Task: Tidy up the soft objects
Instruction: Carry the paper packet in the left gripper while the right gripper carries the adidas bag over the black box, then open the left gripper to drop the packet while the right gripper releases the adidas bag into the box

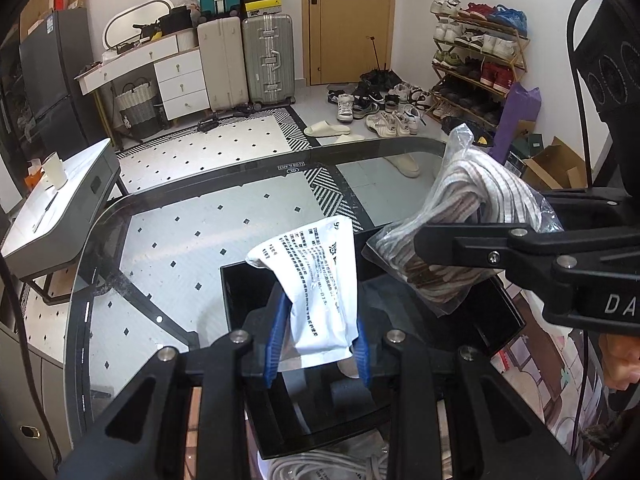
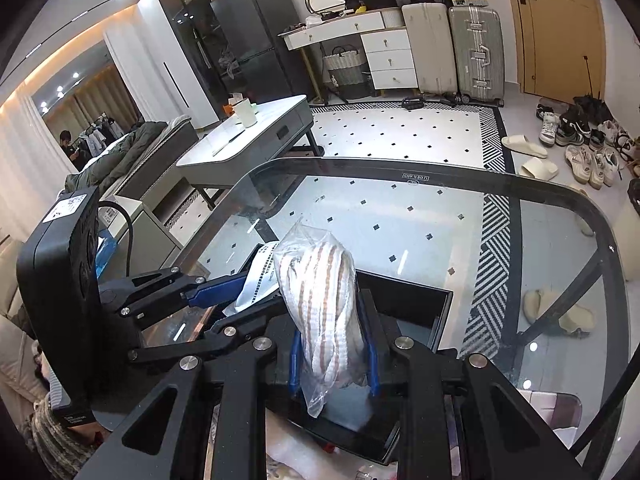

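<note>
My left gripper [image 1: 318, 346] is shut on a white printed pouch [image 1: 316, 280], which sticks up between its blue pads above a black tray [image 1: 240, 292] on the glass table [image 1: 180, 208]. To its right, my right gripper [image 2: 334, 364] is shut on a clear bag of striped white cloth [image 2: 324, 300], also held over the black tray [image 2: 420, 304]. In the left wrist view the same bag of cloth [image 1: 468, 208] shows at the right, clamped in the right gripper's black arm. In the right wrist view the pouch [image 2: 260, 280] and the left gripper [image 2: 224, 290] sit to the left.
The glass table has a dark rounded rim [image 2: 440, 172]. A grey coffee table [image 2: 248, 140] with a white cup stands beyond it. Suitcases [image 1: 248, 56], a shoe rack [image 1: 476, 56] and loose shoes [image 1: 380, 108] line the far wall. White cable [image 1: 320, 464] lies under the glass.
</note>
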The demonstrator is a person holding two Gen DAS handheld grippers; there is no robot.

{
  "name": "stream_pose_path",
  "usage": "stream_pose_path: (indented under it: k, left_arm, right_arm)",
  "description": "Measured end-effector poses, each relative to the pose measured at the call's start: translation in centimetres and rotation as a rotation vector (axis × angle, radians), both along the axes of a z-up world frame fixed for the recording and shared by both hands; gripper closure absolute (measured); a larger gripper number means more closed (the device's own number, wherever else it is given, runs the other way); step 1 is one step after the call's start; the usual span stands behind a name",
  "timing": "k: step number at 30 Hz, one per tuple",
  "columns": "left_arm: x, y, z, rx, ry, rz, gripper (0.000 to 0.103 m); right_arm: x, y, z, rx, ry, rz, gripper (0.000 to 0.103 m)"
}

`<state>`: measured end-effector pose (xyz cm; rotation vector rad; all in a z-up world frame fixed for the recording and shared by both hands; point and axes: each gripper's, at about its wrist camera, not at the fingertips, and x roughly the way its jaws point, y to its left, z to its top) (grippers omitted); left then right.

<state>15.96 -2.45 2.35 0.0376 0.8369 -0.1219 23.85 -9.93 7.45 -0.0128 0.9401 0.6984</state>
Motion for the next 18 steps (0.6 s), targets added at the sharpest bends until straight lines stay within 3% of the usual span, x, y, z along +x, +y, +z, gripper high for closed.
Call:
stream_pose_path:
  k: [9,18]
  left_arm:
    - [0.2,-0.3,-0.9,0.006,0.030,-0.009,0.075]
    - [-0.4,0.2,-1.0,-0.009,0.032,-0.012,0.071]
  right_arm:
    - [0.2,1.7,-1.4,-0.082,-0.013,-0.003,0.079]
    - [0.3,1.7,-1.3,-0.057,0.000,0.001,0.074]
